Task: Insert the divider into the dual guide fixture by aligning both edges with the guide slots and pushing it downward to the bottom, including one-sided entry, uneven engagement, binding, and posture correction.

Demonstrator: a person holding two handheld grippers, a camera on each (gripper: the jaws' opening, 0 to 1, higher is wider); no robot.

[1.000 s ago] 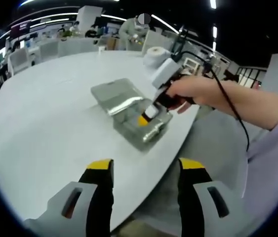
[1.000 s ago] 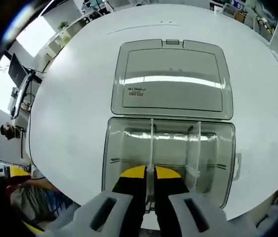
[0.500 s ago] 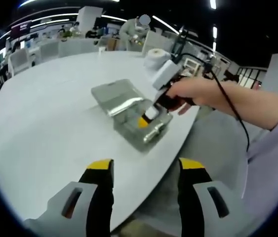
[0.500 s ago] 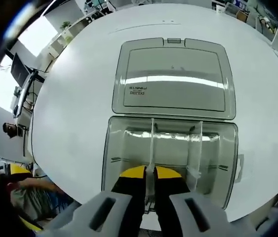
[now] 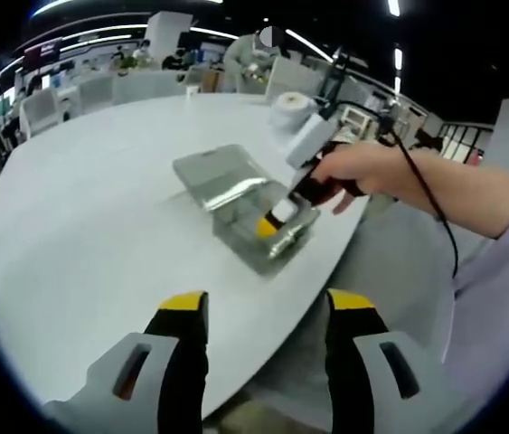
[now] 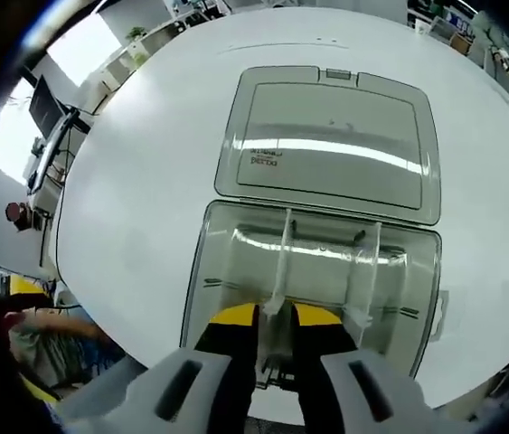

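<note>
The right tongs are nearly pressed together, pinching the near end of a clear divider that stands upright in the box, running from the near wall to the far wall. A 2nd divider stands to its right, apart from it. The box lid lies flat open on the white counter beyond. The left tongs hang spread wide and empty over the near counter edge, well apart from the box. The left gripper view shows what the other cannot: a hand gripping the right tongs' handle, a black cable running off along the arm, and a paper roll on the counter past the box. The hand and tongs hide part of the box there.
</note>
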